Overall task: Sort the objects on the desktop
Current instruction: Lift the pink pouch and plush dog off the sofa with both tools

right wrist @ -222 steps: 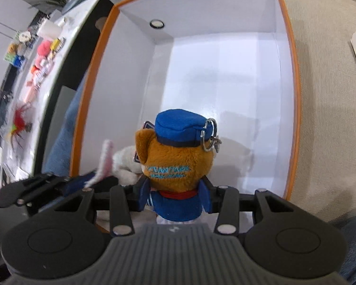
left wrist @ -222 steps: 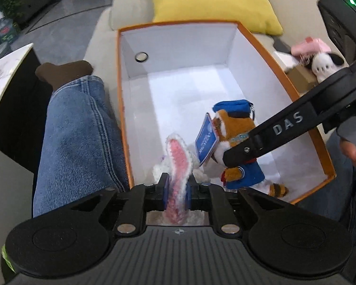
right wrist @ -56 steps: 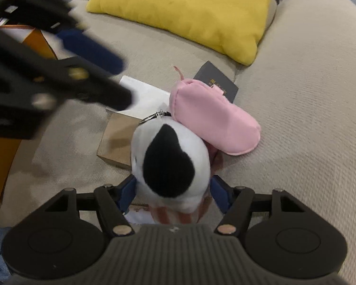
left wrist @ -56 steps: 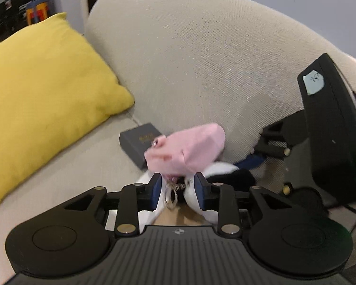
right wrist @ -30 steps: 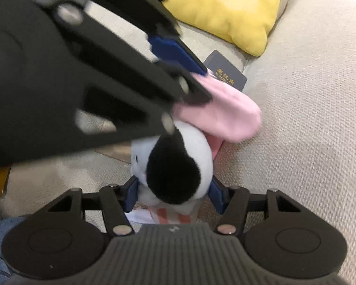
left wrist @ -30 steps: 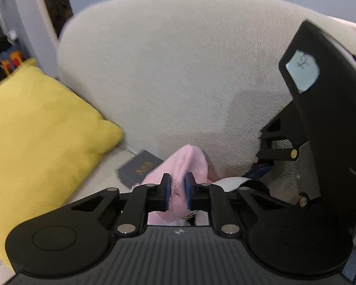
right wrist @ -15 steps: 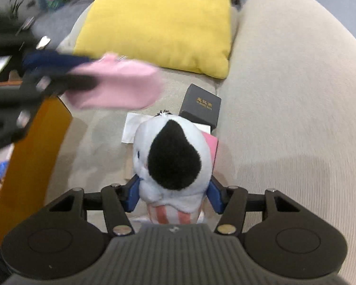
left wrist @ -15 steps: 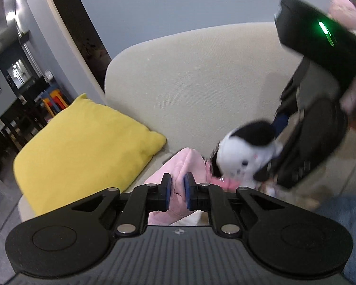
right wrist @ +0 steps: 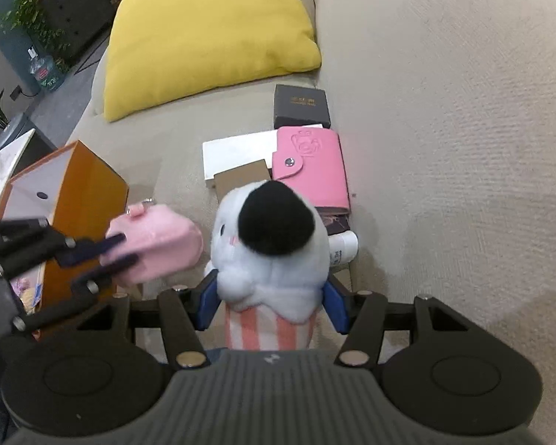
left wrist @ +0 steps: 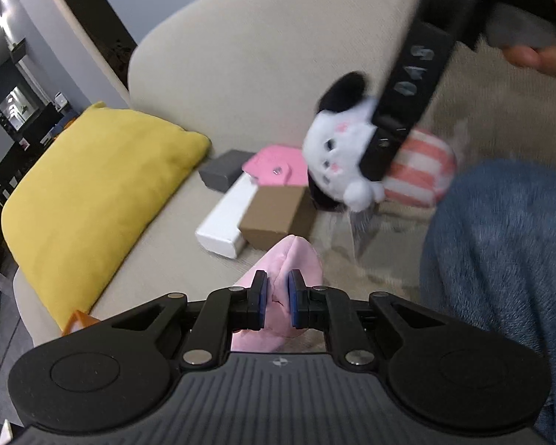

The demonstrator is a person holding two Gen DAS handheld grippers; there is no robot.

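The left tongs [left wrist: 277, 298] squeeze a soft pink pouch [left wrist: 293, 259]. The right tongs [right wrist: 272, 302] hold a white plush dog [right wrist: 274, 244] above the sofa [right wrist: 444, 111].

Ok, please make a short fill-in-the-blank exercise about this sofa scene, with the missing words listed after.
1. The left gripper is shut on a soft ____ pouch.
2. The right gripper holds a white plush dog with ____ ears.
3. The pillow on the sofa is ____.
4. The pink wallet lies beside a ____ cardboard box.

Missing words: pink; black; yellow; brown
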